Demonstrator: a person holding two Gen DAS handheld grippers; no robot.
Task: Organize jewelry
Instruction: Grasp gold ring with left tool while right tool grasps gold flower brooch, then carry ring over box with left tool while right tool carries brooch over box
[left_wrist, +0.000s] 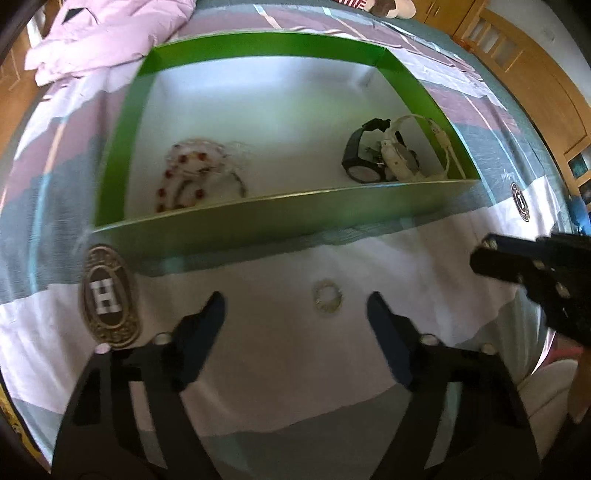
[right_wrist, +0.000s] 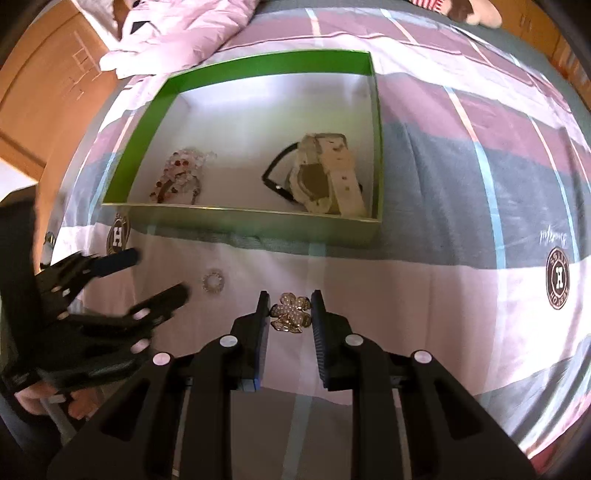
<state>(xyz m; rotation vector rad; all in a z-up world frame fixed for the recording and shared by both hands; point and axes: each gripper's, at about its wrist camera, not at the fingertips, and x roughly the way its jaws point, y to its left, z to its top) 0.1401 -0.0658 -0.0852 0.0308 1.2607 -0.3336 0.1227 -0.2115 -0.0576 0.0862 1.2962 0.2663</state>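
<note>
Now right claw (right_wrist: 288, 312) brackets the brooch (right_wrist: 290, 312), unclenched; close squarely. Left claw (left_wrist: 295, 306), released, lines up on ring (left_wrist: 327, 297).

your left wrist camera is looking forward and down along the left tool (left_wrist: 295, 310) from low over the bed (left_wrist: 258, 369), sitting close to the green box (left_wrist: 258, 221). your right wrist camera is looking the same way along the right tool (right_wrist: 290, 308), riding a little higher and further right. both views are sharing the box, the small ring (left_wrist: 327, 297) and each other's tool.
</note>
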